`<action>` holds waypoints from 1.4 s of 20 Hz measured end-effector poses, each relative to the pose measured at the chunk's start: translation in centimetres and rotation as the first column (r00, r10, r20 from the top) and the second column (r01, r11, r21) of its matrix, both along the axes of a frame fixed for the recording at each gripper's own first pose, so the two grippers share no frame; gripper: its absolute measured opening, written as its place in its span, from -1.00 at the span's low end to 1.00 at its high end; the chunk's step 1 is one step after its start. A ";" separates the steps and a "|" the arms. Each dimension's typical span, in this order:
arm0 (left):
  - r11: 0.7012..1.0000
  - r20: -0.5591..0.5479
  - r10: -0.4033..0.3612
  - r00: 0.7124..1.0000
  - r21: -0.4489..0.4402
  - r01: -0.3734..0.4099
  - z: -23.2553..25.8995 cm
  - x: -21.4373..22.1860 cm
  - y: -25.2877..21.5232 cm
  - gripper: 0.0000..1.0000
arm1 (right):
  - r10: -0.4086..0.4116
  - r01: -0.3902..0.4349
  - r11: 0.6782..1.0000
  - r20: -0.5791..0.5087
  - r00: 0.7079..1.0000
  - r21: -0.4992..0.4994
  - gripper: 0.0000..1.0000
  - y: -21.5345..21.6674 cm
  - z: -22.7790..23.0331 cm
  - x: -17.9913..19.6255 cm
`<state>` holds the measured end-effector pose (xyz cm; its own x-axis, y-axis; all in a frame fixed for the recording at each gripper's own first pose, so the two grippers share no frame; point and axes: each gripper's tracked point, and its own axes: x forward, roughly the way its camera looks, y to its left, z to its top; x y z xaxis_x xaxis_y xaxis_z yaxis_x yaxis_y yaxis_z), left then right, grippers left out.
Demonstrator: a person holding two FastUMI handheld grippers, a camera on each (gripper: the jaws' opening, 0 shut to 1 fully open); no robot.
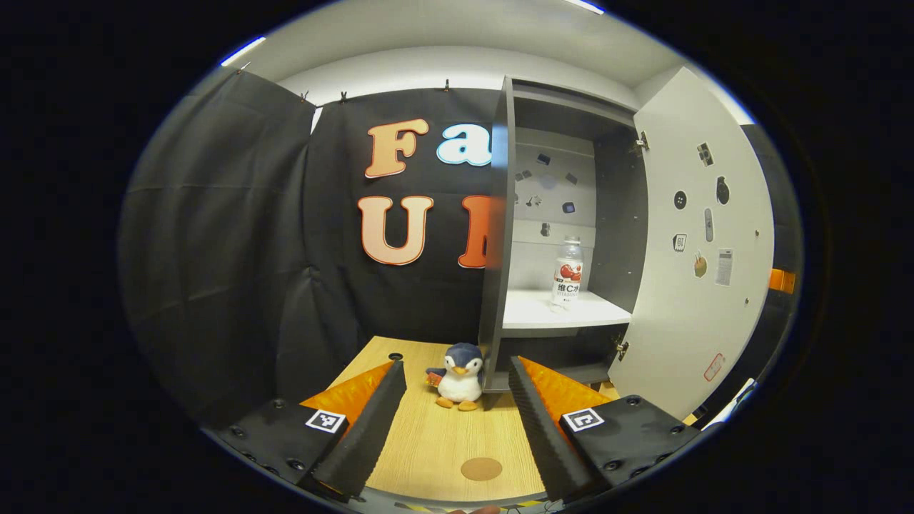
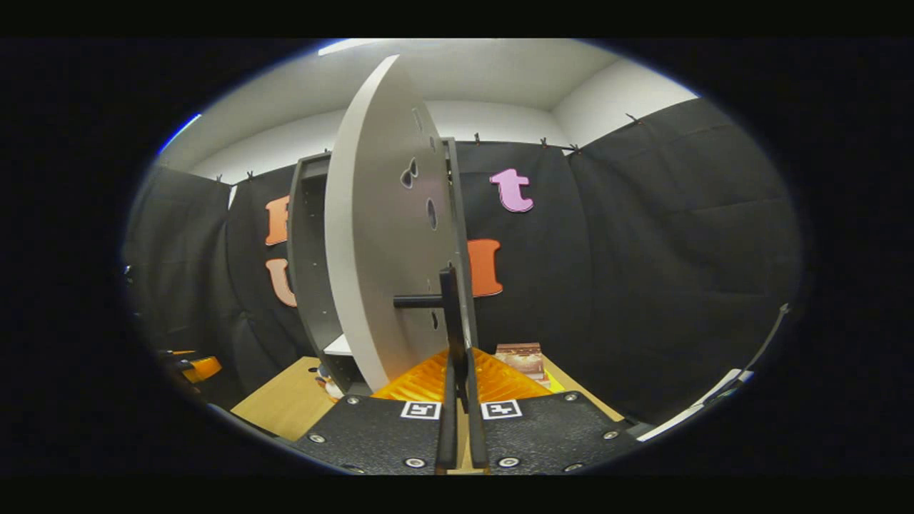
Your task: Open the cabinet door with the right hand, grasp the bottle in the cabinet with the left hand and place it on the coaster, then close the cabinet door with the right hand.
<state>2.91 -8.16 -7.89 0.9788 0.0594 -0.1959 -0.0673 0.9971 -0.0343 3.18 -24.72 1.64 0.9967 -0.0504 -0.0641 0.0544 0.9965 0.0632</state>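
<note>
The cabinet door (image 1: 703,250) stands swung wide open to the right. On the white shelf (image 1: 532,314) inside, a clear bottle (image 1: 568,275) with a red and white label stands upright. A round brown coaster (image 1: 480,469) lies on the wooden table between my left gripper's fingers, close to me. My left gripper (image 1: 457,365) is open, low over the table and well short of the cabinet. In the right gripper view I see the door (image 2: 385,250) edge-on, and my right gripper (image 2: 457,360) is shut on its black bar handle (image 2: 450,307).
A small penguin plush (image 1: 457,378) sits on the table (image 1: 428,442) by the cabinet's left wall, between the coaster and the cabinet. A small brown box (image 2: 521,357) lies on the table right of the door. Black cloth walls the booth.
</note>
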 end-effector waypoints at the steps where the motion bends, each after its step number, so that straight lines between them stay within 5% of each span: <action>1: 1.000 -0.002 0.010 1.000 0.001 -0.010 -0.2 -0.1 -0.1 0.83 | 0.003 -0.003 1.000 0.002 1.000 0.007 -0.87 -0.6 -0.1 -0.1; 7: 0.998 -0.013 0.055 0.998 0.015 -0.055 -0.4 -1.1 -0.5 0.96 | 0.022 -0.022 1.000 0.002 1.000 0.007 -0.92 -2.9 0.0 0.1; 16: 0.998 -0.013 0.053 0.999 0.018 -0.053 -0.4 -1.5 -1.9 0.89 | -0.016 0.016 1.000 0.018 1.000 -0.011 -1.00 -5.2 0.0 -2.5; 21: 1.000 -0.015 -0.002 1.000 0.012 0.003 -0.6 1.1 -3.9 0.94 | -0.004 0.004 1.000 0.013 1.000 0.031 -1.00 -4.6 -0.2 -3.8; 22: 1.000 -0.012 -0.020 1.000 0.005 0.020 -0.6 2.0 -4.6 0.94 | -0.004 0.004 1.000 0.008 1.000 0.022 -0.80 -4.2 -0.1 -4.2; 23: 0.999 -0.010 -0.038 0.999 -0.002 0.038 -0.6 3.1 -5.2 0.94 | -0.012 0.012 1.000 0.010 1.000 0.008 -0.95 -3.9 0.1 -4.7; 26: 0.993 -0.003 -0.113 0.994 -0.019 0.113 -0.8 7.2 -7.6 0.94 | -0.026 0.026 1.000 0.026 0.999 -0.014 -1.00 -1.9 1.0 -6.4; 28: 0.986 0.013 -0.166 0.986 -0.023 0.166 -0.6 10.2 -9.6 0.84 | -0.025 0.025 1.000 0.038 0.999 -0.003 -0.78 -0.1 1.6 -7.3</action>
<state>13.12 -17.71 -8.45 0.9768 -0.1087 -0.1847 0.0997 0.9933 -0.0577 -4.12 -24.79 3.28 0.9968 -0.0753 -0.0261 0.0768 0.9951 0.0619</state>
